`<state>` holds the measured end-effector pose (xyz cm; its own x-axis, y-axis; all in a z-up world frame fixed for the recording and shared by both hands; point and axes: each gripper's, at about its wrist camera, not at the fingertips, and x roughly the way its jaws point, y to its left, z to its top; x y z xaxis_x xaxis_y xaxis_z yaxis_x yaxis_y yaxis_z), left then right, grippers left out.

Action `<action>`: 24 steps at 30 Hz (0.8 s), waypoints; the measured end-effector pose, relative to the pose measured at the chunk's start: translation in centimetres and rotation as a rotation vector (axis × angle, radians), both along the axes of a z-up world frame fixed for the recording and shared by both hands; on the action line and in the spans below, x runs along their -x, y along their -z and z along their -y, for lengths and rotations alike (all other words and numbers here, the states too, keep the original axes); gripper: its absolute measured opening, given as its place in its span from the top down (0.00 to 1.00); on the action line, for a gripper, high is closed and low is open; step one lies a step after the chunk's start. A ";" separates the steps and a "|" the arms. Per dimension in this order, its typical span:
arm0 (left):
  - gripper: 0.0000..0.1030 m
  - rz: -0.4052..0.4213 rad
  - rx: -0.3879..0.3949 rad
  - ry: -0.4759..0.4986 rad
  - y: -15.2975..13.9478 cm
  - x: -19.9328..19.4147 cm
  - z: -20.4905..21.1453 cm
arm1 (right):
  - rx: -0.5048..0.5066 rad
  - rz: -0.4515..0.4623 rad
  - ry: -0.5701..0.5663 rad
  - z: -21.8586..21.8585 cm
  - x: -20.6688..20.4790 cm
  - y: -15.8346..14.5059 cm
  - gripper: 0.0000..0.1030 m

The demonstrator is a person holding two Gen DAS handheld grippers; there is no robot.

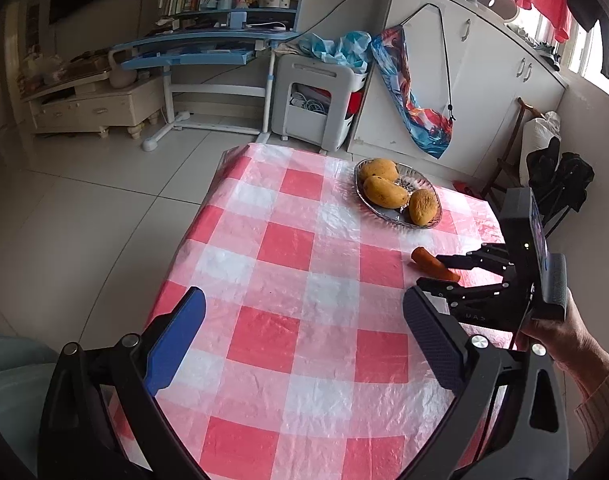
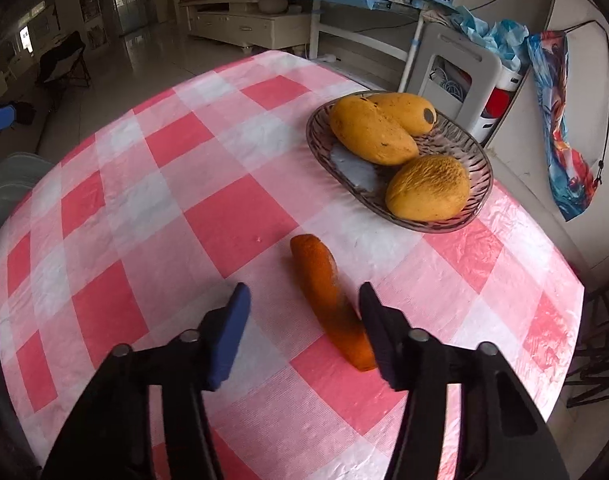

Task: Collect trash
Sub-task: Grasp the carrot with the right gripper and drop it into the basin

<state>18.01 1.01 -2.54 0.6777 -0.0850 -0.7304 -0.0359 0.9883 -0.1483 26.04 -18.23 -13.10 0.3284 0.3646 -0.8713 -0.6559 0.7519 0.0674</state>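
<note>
An orange strip of fruit peel lies on the red-and-white checked tablecloth. My right gripper is open, low over the cloth, with the peel's near end between its fingers, close to the right finger. In the left wrist view the same peel lies between the right gripper's black fingertips. My left gripper is open and empty above the near part of the table, to the left of the peel.
A glass dish with three mangoes and a white scrap stands just beyond the peel. The table's edges fall off left and far. A grey stool, a blue desk and white cabinets stand on the tiled floor beyond.
</note>
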 end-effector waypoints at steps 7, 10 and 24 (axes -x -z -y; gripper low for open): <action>0.07 0.008 -0.012 -0.032 0.0 0.7 -1.1 | -0.126 -0.035 -0.054 -1.3 5.0 -1.7 0.84; 0.07 0.040 -0.027 -0.070 -0.5 1.6 -2.5 | -0.195 -0.042 -0.141 -3.4 9.6 -3.3 0.84; 0.07 0.032 0.008 -0.171 -0.6 9.6 -8.6 | 0.023 -0.217 -0.610 -14.8 31.4 1.0 0.54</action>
